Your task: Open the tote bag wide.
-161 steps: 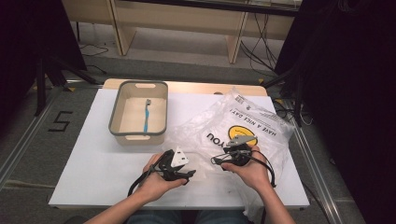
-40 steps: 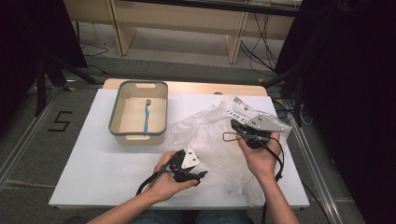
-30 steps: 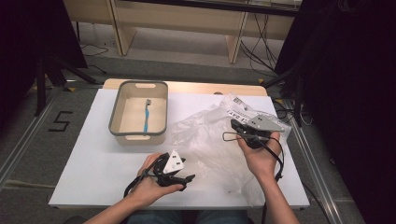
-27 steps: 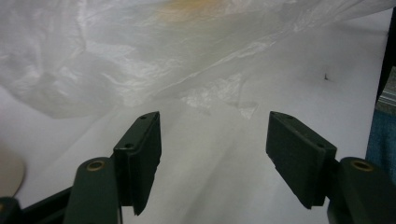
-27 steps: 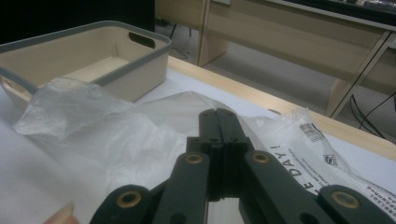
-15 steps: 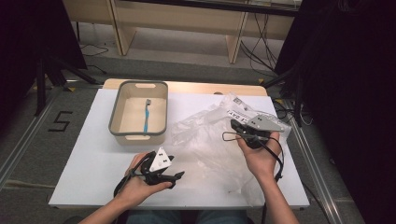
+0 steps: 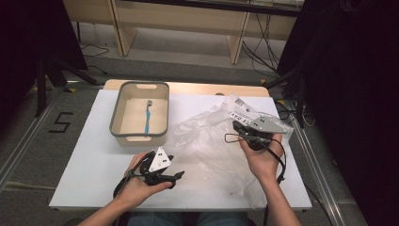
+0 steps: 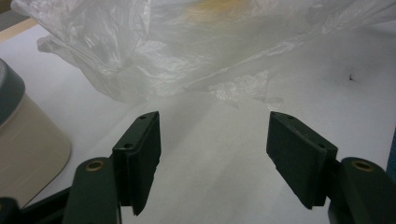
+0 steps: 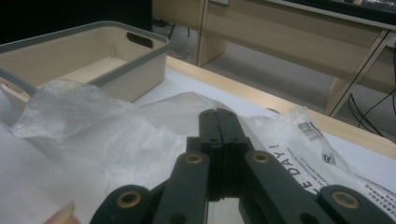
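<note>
Lying beyond left tongs [image 8: 212,154]: bag [image 8: 187,51]

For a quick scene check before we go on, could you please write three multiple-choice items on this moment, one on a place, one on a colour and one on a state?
1. Where does the toothbrush lie?
A. in the bin
B. on the bag
C. between the left gripper's jaws

2. What colour is the toothbrush's handle?
A. red
B. blue
C. yellow

3. How do the left gripper's jaws stand?
A. shut tight
B. clamped on the bin's rim
C. apart, with nothing between them

Answers:
1 A: the high view shows it on the bin's floor.
2 B: the handle is light blue against the beige floor.
3 C: the left gripper view shows a wide gap over bare table, short of the bag's edge.
</note>
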Tool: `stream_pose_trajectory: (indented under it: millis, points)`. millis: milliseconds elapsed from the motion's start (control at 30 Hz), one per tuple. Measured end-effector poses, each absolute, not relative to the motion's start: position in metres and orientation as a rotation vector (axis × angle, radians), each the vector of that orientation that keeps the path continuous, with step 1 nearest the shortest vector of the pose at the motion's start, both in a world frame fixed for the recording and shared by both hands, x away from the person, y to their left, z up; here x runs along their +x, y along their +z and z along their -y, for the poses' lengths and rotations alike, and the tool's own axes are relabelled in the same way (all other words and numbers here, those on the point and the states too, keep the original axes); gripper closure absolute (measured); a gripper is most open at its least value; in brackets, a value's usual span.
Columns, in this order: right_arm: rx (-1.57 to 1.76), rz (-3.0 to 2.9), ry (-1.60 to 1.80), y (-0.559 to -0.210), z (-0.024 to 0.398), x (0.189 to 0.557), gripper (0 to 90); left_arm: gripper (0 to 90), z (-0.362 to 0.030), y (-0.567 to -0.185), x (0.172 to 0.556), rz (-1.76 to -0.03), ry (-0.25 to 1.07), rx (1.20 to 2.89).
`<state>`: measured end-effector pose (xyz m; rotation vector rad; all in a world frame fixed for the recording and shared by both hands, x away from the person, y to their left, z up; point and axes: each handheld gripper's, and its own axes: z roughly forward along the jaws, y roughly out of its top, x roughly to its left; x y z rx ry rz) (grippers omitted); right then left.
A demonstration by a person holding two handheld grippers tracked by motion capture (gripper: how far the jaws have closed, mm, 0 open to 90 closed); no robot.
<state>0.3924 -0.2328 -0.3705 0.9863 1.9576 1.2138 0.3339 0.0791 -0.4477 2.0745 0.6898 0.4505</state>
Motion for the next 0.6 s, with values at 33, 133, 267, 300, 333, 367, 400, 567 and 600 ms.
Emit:
stream_pose_trajectory:
  millis: [33,133,267,300,333,367,400,567,600]
  points:
    - [0.987,-1.957,1.214,-0.3703,0.2328,0.3923,90.0,34.9,-0.0793,-0.4479,0.3339,-0.691,0.453,2.075]
    - [0.987,-1.956,1.215,-0.3702,0.2328,0.3923,90.0,34.9,-0.0794,-0.4482,0.3342,-0.691,0.453,2.074]
    - [0.988,-1.955,1.215,-0.3702,0.2326,0.3924,90.0,34.8,-0.0799,-0.448,0.3345,-0.693,0.456,2.073]
    - [0.988,-1.955,1.215,-0.3702,0.2326,0.3924,90.0,34.8,-0.0801,-0.4477,0.3346,-0.694,0.459,2.071]
    - [0.988,-1.955,1.215,-0.3703,0.2326,0.3923,90.0,34.8,-0.0802,-0.4475,0.3346,-0.696,0.461,2.068]
    - [0.988,-1.955,1.215,-0.3702,0.2325,0.3922,90.0,34.8,-0.0805,-0.4473,0.3347,-0.697,0.462,2.069]
    - [0.986,-1.955,1.216,-0.3701,0.2325,0.3922,90.0,34.8,-0.0806,-0.4472,0.3348,-0.698,0.464,2.069]
    - [0.985,-1.953,1.216,-0.3701,0.2327,0.3919,90.0,34.7,-0.0807,-0.4484,0.3354,-0.698,0.467,2.073]
    - [0.985,-1.953,1.215,-0.3702,0.2326,0.3919,90.0,34.6,-0.0804,-0.4486,0.3354,-0.699,0.466,2.071]
